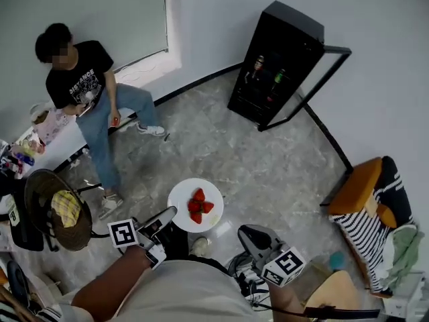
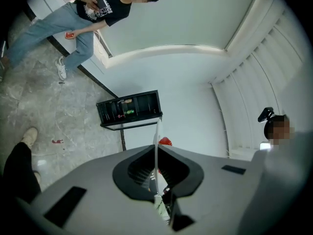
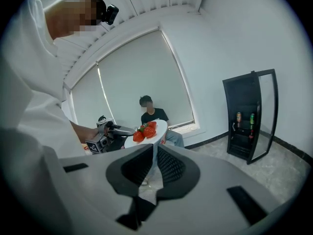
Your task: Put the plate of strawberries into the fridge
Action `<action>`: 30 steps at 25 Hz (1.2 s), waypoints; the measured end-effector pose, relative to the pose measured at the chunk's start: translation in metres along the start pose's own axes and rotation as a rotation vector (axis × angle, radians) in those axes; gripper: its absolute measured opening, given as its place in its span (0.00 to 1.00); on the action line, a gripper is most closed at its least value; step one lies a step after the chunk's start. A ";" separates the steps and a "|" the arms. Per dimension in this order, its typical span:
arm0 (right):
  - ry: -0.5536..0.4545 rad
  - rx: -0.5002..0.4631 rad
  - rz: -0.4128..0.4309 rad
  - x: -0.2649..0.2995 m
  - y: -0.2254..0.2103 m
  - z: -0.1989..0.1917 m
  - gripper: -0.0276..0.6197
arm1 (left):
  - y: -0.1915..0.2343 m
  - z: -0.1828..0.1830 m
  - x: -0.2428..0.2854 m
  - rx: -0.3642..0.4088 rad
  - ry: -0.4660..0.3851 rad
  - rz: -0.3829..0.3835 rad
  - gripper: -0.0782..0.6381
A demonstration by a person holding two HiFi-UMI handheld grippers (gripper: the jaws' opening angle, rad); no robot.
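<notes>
**Operator:** Which step is in hand?

**Technician:** Carriage. The left gripper is clamped on the rim of the round, thin white plate. The plate hangs above the marbled grey floor, well apart from the boxy black fridge. Red strawberries sit at its centre. The right gripper is closed on nothing.

**Operator:** What does the next move call for?

**Technician:** Likely a level approach to the fridge. Its framed glass door already stands open.

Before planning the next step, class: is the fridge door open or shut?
Open. The door stands swung out beside the fridge, leaving the cans inside uncovered.
</notes>
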State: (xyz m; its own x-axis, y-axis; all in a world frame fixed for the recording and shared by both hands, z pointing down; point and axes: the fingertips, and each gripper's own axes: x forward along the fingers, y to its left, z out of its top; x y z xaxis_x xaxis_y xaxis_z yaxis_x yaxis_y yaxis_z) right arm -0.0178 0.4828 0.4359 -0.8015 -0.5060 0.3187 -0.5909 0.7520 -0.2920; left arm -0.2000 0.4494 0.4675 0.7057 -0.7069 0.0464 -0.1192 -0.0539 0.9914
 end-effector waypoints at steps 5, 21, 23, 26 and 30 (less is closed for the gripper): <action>-0.008 0.012 -0.110 0.005 -0.062 0.025 0.14 | 0.011 0.028 0.079 -0.020 0.091 -0.003 0.14; -0.002 0.008 -0.317 0.063 -0.213 0.126 0.23 | 0.016 0.137 0.303 -0.024 0.284 -0.072 0.14; 0.002 0.001 -0.323 0.062 -0.235 0.132 0.23 | 0.022 0.146 0.326 0.029 0.288 -0.062 0.14; -0.008 0.022 -0.314 0.059 -0.283 0.138 0.23 | 0.033 0.157 0.371 0.064 0.275 -0.037 0.14; -0.005 -0.004 -0.277 0.053 -0.334 0.151 0.23 | 0.031 0.165 0.416 0.075 0.225 -0.028 0.14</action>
State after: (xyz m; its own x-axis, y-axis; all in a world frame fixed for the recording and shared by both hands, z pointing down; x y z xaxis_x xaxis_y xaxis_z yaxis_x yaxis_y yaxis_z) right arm 0.1231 0.1416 0.4144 -0.6100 -0.6944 0.3818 -0.7872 0.5864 -0.1910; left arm -0.0253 0.0372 0.4975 0.8465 -0.5297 0.0538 -0.1434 -0.1294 0.9812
